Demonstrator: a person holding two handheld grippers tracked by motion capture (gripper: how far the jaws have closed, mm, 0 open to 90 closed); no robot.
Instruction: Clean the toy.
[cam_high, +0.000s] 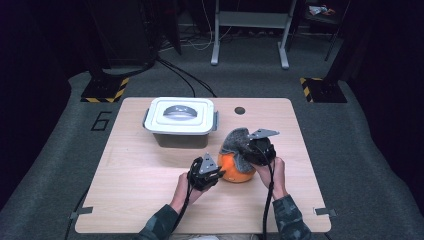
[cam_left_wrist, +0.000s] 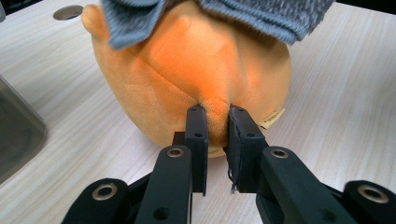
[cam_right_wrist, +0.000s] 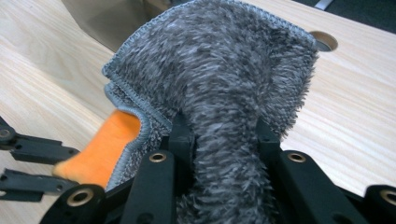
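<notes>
On the worktop (cam_high: 150, 190), a lidded storage box (cam_high: 181, 121) stands toward the far side, left of a round hole (cam_high: 240, 110) in the surface. Nearer the person and right of the box sits a plush toy (cam_high: 235, 169), with a fuzzy cloth (cam_high: 236, 141) draped on top of it. The left tool (cam_high: 220, 172) is at the toy's left, the right tool (cam_high: 248, 156) at the cloth's right.

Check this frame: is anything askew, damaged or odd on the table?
Nothing is spilled. One small flaw: the black pad on one jaw of the left hand-held gripper looks frayed, with loose threads at its lower edge. The fuzzy grey cloth lies rumpled over the round orange plush toy.
</notes>
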